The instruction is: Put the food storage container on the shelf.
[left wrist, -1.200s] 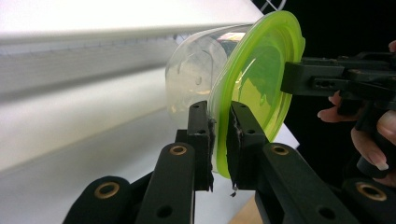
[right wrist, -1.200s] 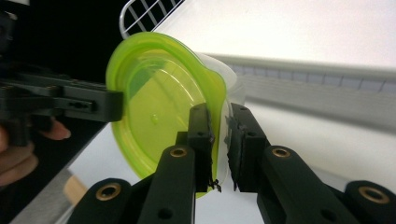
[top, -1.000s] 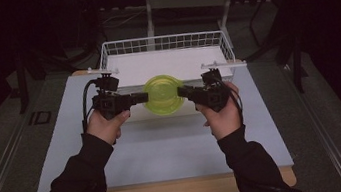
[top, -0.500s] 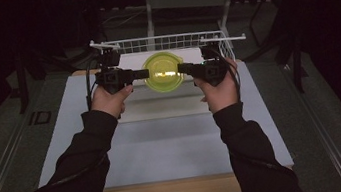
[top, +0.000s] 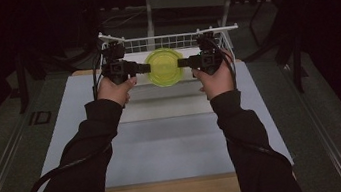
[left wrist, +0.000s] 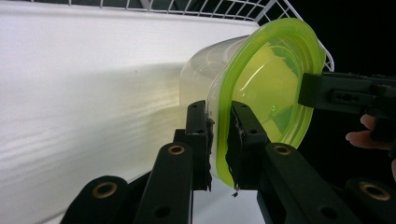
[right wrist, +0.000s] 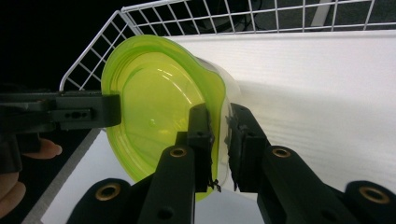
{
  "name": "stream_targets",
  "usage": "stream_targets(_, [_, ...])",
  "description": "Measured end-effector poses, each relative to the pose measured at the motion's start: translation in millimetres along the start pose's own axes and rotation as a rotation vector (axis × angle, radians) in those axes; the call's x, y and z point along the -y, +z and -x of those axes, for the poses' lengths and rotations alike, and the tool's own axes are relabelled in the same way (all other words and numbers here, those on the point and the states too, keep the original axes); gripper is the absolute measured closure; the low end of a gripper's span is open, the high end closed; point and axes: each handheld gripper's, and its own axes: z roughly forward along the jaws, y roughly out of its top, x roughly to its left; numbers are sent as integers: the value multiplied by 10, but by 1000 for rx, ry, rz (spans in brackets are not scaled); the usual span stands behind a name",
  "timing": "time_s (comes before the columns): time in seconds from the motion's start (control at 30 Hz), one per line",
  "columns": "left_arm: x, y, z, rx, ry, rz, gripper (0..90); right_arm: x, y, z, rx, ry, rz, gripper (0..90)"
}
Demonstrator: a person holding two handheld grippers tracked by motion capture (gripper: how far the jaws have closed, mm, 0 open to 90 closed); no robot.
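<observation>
A clear round container with a yellow-green lid (top: 165,66) hangs in the air between both grippers, over the white wire basket (top: 171,40) at the far end of the table. My left gripper (top: 147,68) is shut on the lid's left rim (left wrist: 223,140), one jaw on each side of the rim. My right gripper (top: 181,63) is shut on the opposite rim (right wrist: 219,126). The left gripper view also shows the right gripper's jaw (left wrist: 345,93) at the lid's far edge, and the right gripper view shows the left one's jaw (right wrist: 70,112).
The basket has a white floor (left wrist: 93,70) and wire walls (right wrist: 261,16). A pale blue table top (top: 165,142) with a wooden front edge (top: 171,190) lies below the forearms. Dark floor and stands surround the table.
Both hands have carried the container away from me and a little upward, from over the table's middle to over the wire basket. Both grips stay the same.
</observation>
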Motion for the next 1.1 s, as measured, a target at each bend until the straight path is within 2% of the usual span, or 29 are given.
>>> stream_targets(0.17, [-59, 64, -3, 12, -3, 10, 764, -112, 59, 68, 5, 35, -32, 792])
stream_targets(0.23, [-80, 102, -13, 17, -15, 17, 732, -149, 96, 95, 7, 36, -48, 782])
stream_targets(0.27, [-91, 118, -13, 15, -22, 26, 717, -171, 118, 116, 8, 50, -54, 763])
stream_targets(0.33, [-108, 166, 0, 8, -6, 28, 697, -199, 160, 143, 1, 47, -60, 710])
stream_targets(0.43, [-117, 206, -15, 9, -14, 38, 656, -229, 211, 179, 14, 50, -63, 677])
stream_targets(0.5, [-125, 232, -42, -6, -4, 39, 645, -241, 245, 218, -1, 72, -66, 663])
stream_targets(0.53, [-134, 238, -58, -25, 1, 45, 597, -242, 266, 233, -6, 82, -73, 649])
stream_targets(0.57, [-145, 237, -79, -31, -6, 56, 586, -240, 280, 245, -26, 94, -67, 643])
stream_targets(0.63, [-169, 245, -107, -32, -2, 68, 573, -239, 289, 238, -27, 103, -57, 630])
stream_targets(0.67, [-178, 244, -109, -43, 10, 72, 524, -241, 296, 228, -38, 104, -52, 599])
stream_targets(0.7, [-184, 235, -105, -55, 18, 83, 519, -246, 297, 217, -33, 101, -48, 591])
stream_targets(0.77, [-196, 184, -93, -53, 28, 117, 480, -260, 286, 198, -34, 85, -38, 542])
stream_targets(0.83, [-197, 130, -83, -48, 32, 135, 480, -282, 252, 178, -32, 65, -30, 518])
stream_targets(0.97, [-173, 45, -49, -39, 38, 136, 479, -306, 149, 152, -30, 35, -6, 486])
stream_targets(1.1, [-80, -25, 2, -10, 61, 139, 458, -267, 53, 114, -33, 6, -4, 488])
